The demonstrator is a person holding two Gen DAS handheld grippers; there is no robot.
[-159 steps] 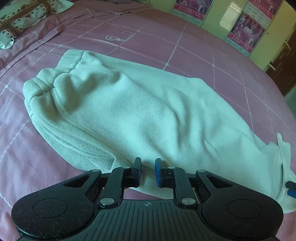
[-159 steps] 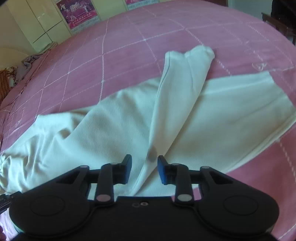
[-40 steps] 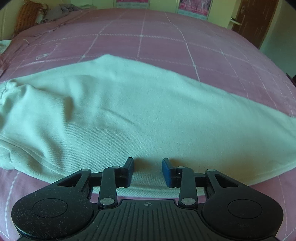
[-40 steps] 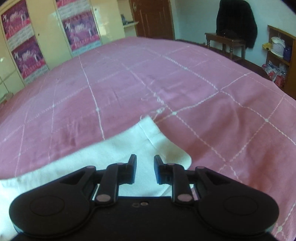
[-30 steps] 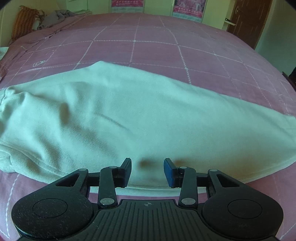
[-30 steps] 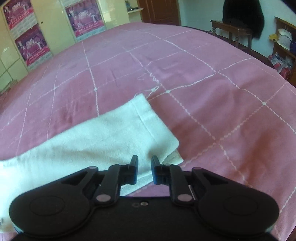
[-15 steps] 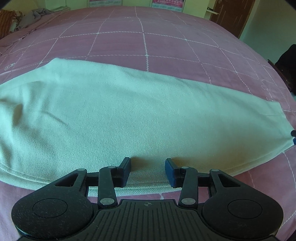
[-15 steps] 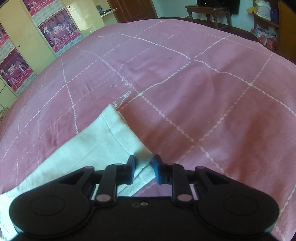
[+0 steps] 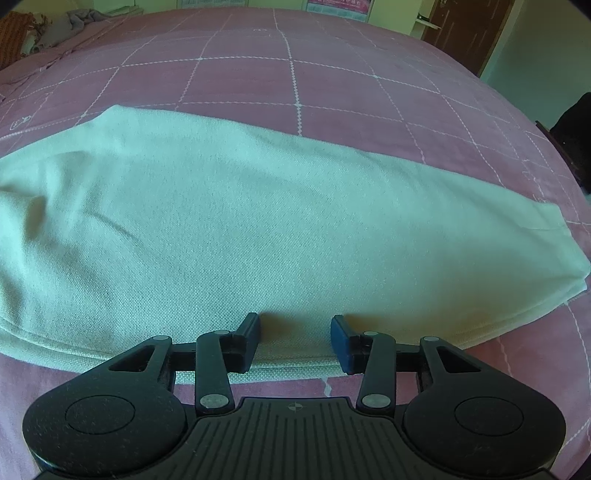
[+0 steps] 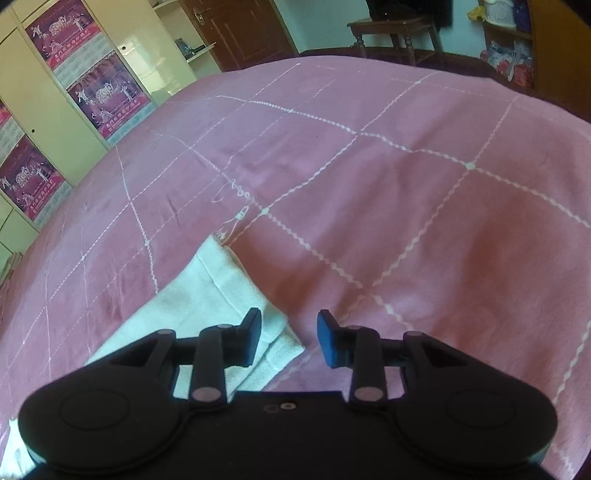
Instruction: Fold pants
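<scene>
Pale cream pants [image 9: 258, 206] lie folded lengthwise, one leg on the other, across the pink bed; the leg hems end at the right [image 9: 569, 258]. My left gripper [image 9: 295, 332] is open, hovering over the near long edge at mid-length, holding nothing. In the right wrist view the hem end of the pants [image 10: 221, 295] lies at lower left. My right gripper [image 10: 290, 334] is open at the hem corner; its left finger is over the cloth, its right finger over bare bedspread.
The pink bedspread [image 10: 406, 184] with white grid lines stretches all round. Cupboard doors with posters [image 10: 99, 88] and a brown door stand beyond the bed. A wooden table [image 10: 399, 33] stands at the far right. Clothes [image 9: 66, 26] lie heaped at the far left corner.
My right gripper, nearly closed at the hem corner half a second ago, has opened wide. My left gripper has opened a little more and stays at the near edge.
</scene>
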